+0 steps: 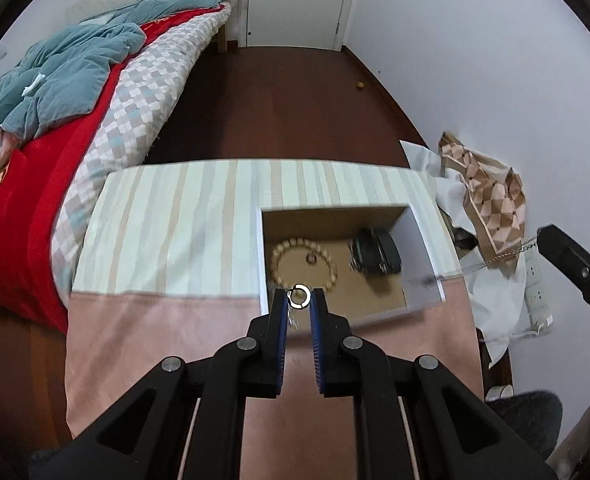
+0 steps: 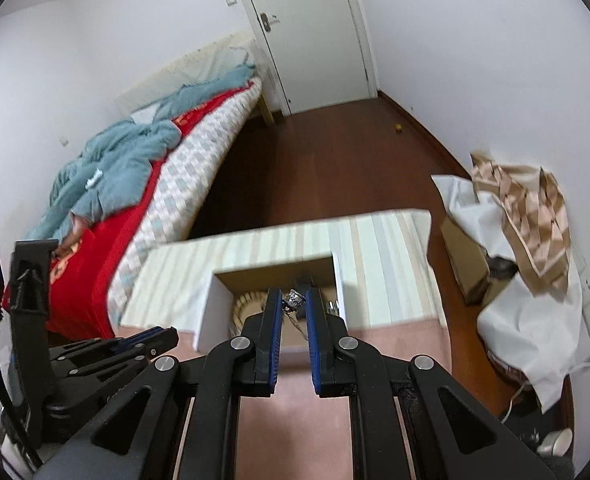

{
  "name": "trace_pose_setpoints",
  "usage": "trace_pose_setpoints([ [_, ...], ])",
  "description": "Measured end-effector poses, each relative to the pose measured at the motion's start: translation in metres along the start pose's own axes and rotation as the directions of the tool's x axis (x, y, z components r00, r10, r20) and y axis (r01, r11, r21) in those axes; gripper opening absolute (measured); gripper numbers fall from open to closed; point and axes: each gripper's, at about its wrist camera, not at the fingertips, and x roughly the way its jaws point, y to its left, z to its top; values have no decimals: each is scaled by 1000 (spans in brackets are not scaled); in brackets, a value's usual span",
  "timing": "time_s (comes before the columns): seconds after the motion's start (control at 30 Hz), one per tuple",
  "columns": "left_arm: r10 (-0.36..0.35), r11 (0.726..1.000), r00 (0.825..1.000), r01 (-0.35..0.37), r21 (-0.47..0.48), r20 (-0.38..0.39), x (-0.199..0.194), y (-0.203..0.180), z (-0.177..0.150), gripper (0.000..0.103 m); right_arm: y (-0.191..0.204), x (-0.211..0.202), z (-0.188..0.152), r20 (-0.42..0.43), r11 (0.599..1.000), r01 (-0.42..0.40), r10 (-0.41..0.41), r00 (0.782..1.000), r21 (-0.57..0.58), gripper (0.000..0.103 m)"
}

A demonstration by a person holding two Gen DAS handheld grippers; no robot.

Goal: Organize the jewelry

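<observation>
My left gripper (image 1: 298,300) has its jaws clamped on a small silver open-ended ring (image 1: 298,295), raised above the shallow cardboard box with white walls (image 1: 423,248) so the piece clears the rim. My right gripper (image 2: 293,300) pinches a sparkly silver ring-like piece (image 2: 295,298) with a thin chain (image 2: 295,320) trailing below it, also over the box. Inside, a beige beaded bracelet (image 1: 303,260) and a black folded strap-like item (image 1: 375,254) lie apart on the brown floor, which I read as sorted pieces. The box sits on the striped, pink-edged cloth over the tabletop (image 1: 167,232).
</observation>
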Motion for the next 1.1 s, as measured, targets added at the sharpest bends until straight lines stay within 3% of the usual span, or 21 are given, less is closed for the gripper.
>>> trace_pose_setpoints([
  [0.13,5,1000,999,-5,-4,-42,24,1,16,9,4,19,18,-13,1000,-16,16,1000,-14,13],
  [0.37,-19,1000,982,16,-15,-186,81,3,29,9,-3,88,14,-159,1000,2,-7,987,-29,13],
  [0.6,1,999,980,-10,-41,-198,85,4,42,12,-20,124,-1,-284,1000,5,-5,959,0,13],
  [0.67,10,999,982,-19,-47,-187,82,6,46,19,-25,130,-3,-313,1000,3,3,950,17,16],
  [0.8,60,996,988,-68,-55,-140,69,12,47,61,-30,130,-4,-342,999,-9,23,939,43,49],
  [0.93,117,991,989,-123,-61,-93,51,19,42,67,-29,116,0,-329,1000,-5,14,944,30,54],
  [0.97,133,989,988,-138,-60,-82,47,20,40,71,-30,113,2,-325,1000,-1,11,946,29,60],
  [1.03,164,984,984,-167,-55,-63,39,21,34,92,-30,102,4,-304,1000,21,-16,953,13,69],
  [1.1,196,979,979,-198,-47,-52,33,21,27,93,-28,94,5,-287,998,62,-64,956,-16,77],
])
